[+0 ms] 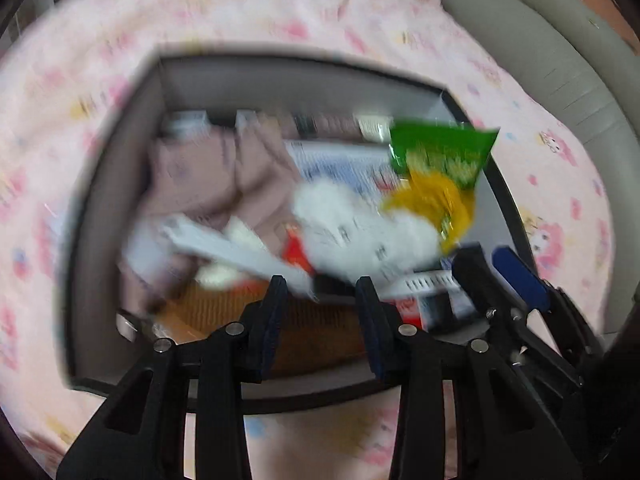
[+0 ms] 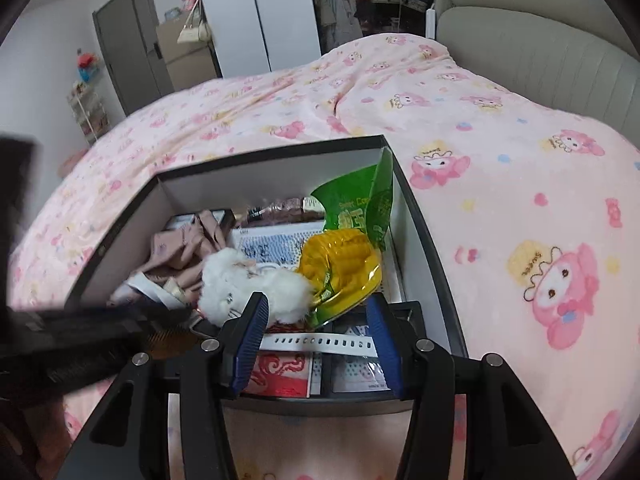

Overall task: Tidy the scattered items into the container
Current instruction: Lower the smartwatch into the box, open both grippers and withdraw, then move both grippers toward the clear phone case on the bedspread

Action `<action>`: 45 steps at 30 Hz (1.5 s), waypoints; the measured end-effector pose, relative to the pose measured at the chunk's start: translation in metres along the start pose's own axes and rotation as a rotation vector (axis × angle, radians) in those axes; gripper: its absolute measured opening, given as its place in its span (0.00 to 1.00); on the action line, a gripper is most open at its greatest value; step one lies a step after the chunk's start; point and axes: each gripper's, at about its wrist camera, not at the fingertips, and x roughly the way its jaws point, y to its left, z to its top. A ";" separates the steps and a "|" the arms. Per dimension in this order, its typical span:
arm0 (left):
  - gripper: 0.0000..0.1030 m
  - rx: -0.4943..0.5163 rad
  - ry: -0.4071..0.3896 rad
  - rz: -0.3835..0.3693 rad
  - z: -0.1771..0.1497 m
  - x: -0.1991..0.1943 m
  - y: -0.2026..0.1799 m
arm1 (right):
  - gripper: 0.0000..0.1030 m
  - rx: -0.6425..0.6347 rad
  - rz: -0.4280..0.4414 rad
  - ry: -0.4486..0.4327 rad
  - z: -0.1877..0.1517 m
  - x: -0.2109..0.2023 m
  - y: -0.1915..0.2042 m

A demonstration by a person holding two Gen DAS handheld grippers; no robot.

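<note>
Beyond our spread, empty right claw (image 2: pixel 316 318) lie a white fluffy toy (image 2: pixel 256 286) and a green-yellow corn packet (image 2: pixel 344 264) inside the grey cardboard box (image 2: pixel 276 166); our left claw (image 1: pixel 322 300) is likewise spread.

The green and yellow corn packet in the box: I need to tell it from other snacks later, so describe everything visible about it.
The green and yellow plastic corn packet is a glossy, crinkled bag: its green top, with pale lettering, stands up against the right wall of the dark open cardboard box, while the clear lower part shows a yellow corn cob. It lies tilted on top of the other contents, with the white fluffy toy against its left side. No gripper touches it.
</note>
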 end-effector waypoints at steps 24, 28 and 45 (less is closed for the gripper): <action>0.54 0.114 -0.294 -0.057 -0.068 -0.119 -0.005 | 0.50 -0.014 0.036 -0.074 -0.029 -0.084 0.035; 0.54 0.122 -0.301 -0.063 -0.090 -0.142 0.001 | 0.50 -0.019 0.021 -0.081 -0.039 -0.108 0.050; 0.54 0.027 -0.350 -0.019 -0.136 -0.197 0.080 | 0.51 -0.171 0.074 -0.066 -0.052 -0.126 0.144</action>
